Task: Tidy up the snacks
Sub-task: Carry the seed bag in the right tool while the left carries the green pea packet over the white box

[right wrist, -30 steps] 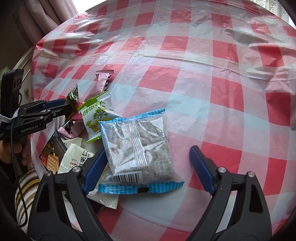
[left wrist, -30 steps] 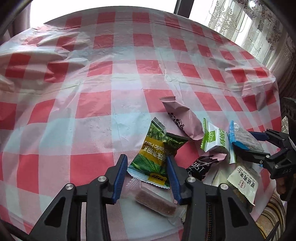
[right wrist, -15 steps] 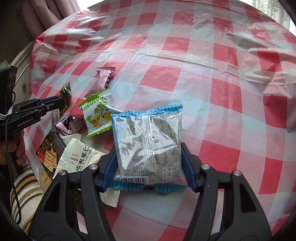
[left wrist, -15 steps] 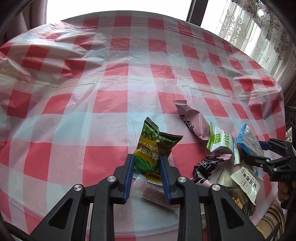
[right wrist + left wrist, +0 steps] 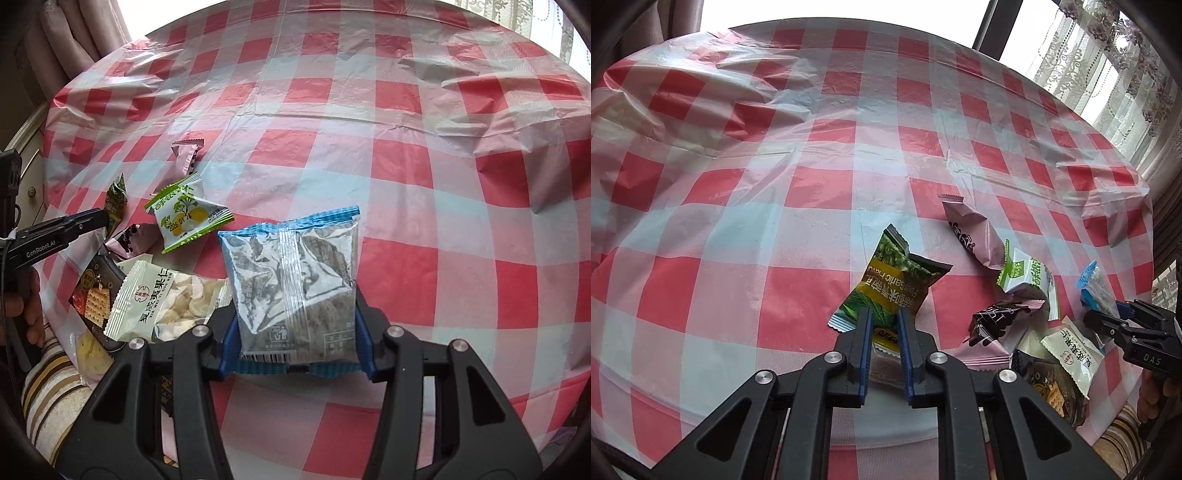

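Note:
My left gripper is shut on the near end of a green pea snack packet and holds it above the red-and-white checked tablecloth. My right gripper is shut on the sides of a blue-edged clear snack bag, lifted off the cloth. In the left wrist view the right gripper shows at the far right with that bag. In the right wrist view the left gripper shows at the far left with the green packet.
A pile of snacks lies near the table's front edge: a pink wrapper, a green-and-white packet, a dark pink-edged packet, a white nut packet, a cracker packet. A clear-wrapped brown bar lies under my left gripper.
Both grippers closed: the left on the green pea packet, the right on the blue-edged bag. Both packets have risen off the cloth.

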Tool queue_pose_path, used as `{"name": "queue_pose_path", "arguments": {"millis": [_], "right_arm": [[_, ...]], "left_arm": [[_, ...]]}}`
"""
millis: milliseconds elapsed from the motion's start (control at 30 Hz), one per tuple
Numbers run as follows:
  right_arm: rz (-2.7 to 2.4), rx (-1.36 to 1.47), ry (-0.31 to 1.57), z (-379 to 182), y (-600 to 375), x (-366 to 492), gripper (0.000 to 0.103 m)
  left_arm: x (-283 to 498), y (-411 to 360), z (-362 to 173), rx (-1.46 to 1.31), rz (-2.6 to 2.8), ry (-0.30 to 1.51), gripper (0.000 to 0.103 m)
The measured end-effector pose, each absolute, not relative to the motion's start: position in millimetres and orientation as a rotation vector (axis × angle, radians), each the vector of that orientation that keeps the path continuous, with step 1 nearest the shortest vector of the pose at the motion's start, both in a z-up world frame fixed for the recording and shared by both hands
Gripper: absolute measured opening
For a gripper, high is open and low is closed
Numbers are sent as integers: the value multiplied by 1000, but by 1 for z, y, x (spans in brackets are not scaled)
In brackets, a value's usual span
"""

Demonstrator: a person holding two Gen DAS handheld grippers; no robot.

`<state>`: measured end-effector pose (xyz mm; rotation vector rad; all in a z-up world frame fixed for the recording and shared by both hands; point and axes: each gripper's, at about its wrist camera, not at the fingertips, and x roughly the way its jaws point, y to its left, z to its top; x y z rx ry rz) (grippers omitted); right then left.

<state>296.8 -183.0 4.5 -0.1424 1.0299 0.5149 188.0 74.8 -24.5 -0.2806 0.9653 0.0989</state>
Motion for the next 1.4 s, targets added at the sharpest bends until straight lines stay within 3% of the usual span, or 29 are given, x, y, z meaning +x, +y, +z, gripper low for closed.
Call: {"name": "queue_pose_path", "arguments": {"millis": [33,67,400,600,633,767,1400], "right_arm": [[503,-139,1026,7,-187,293,54],[492,-136,1021,9,-191,290,54],[383,-83,1021,18,-238,259,54],[354,-60,1024,20,-253,244,54],[352,-59,1021,21,-254,241,54],[345,-51,1006,26,-259,233,54],[295,-13,983,34,-290,202,54]], "left_arm": [[190,74,-26,-269,113,977,40],[191,74,-28,-250,130,988,49],[215,63,-31,-68,115,998,52],[221,56,-31,-31,51,988,39],[220,55,-29,-34,42,982,18],[213,55,-30,-57,41,983,12],[162,48,-5,-121,43,927,3]]}}
